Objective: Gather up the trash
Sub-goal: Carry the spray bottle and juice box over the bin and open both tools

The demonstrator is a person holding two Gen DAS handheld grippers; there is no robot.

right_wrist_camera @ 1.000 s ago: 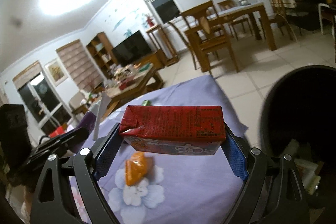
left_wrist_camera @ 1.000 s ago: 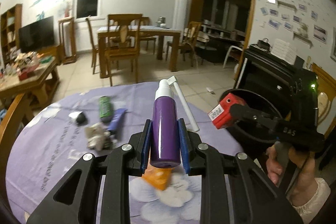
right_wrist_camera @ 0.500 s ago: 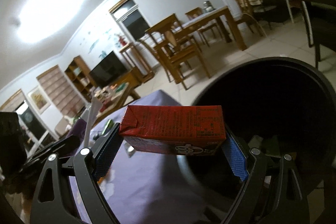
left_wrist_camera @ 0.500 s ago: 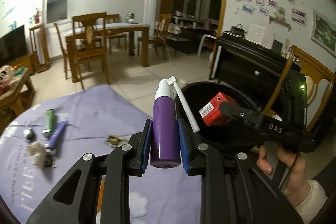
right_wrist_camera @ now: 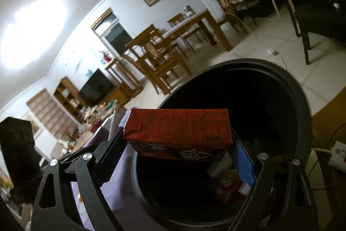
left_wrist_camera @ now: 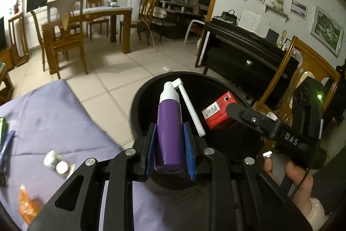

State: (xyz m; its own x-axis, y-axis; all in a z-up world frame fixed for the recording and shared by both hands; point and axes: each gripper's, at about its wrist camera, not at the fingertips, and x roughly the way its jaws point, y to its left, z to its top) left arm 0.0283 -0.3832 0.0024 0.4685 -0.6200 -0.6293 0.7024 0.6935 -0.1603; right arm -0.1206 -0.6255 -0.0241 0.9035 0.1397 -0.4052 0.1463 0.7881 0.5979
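Observation:
My left gripper (left_wrist_camera: pixel 169 144) is shut on a purple spray bottle (left_wrist_camera: pixel 169 125) with a white nozzle, held upright over the near rim of the black trash bin (left_wrist_camera: pixel 147 88). My right gripper (right_wrist_camera: pixel 177 155) is shut on a red drink carton (right_wrist_camera: pixel 179 131), held lengthwise between the pads above the open mouth of the bin (right_wrist_camera: pixel 302 101). The carton (left_wrist_camera: pixel 218 110) and the right gripper also show in the left wrist view over the bin. Some trash lies at the bin's bottom.
The purple tablecloth (left_wrist_camera: pixel 54 122) lies to the left, with an orange wrapper (left_wrist_camera: pixel 28 207), a small silvery piece (left_wrist_camera: pixel 57 163) and a blue tube (left_wrist_camera: pixel 6 144) on it. A black piano (left_wrist_camera: pixel 248 51) and a wooden chair (left_wrist_camera: pixel 302 70) stand behind the bin.
Both grippers have swung right from over the table to above the trash bin, each still holding its item.

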